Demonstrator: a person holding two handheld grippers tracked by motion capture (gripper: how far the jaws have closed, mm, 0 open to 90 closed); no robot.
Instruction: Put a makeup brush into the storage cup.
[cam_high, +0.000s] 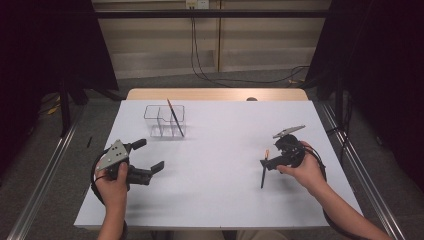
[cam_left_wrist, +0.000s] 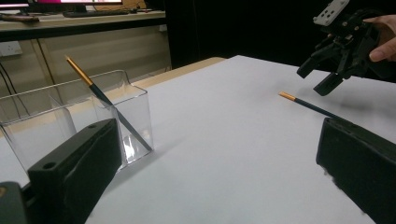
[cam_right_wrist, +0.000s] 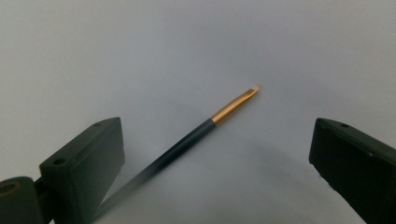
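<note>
A clear divided organizer (cam_high: 159, 121) stands at the table's far left with one dark, gold-banded brush (cam_high: 175, 117) leaning in it. A second brush (cam_high: 264, 171) lies flat on the white table at the right. My right gripper (cam_high: 273, 156) hovers open just over this brush's tip end. In the right gripper view the brush (cam_right_wrist: 201, 135) lies between the spread jaws of the gripper (cam_right_wrist: 219, 140), untouched. My left gripper (cam_high: 149, 155) is open near the front left, holding nothing. From the left gripper (cam_left_wrist: 217, 140) I see the organizer (cam_left_wrist: 70, 121), its brush (cam_left_wrist: 100, 97) and the lying brush (cam_left_wrist: 308, 105).
The white table top (cam_high: 215, 150) has a wooden strip (cam_high: 215, 94) along its far edge. Metal rails (cam_high: 45, 170) run along both sides on the floor. Cables (cam_high: 200, 65) hang by the back wall. The other hand's gripper (cam_left_wrist: 338, 51) appears far off in the left gripper view.
</note>
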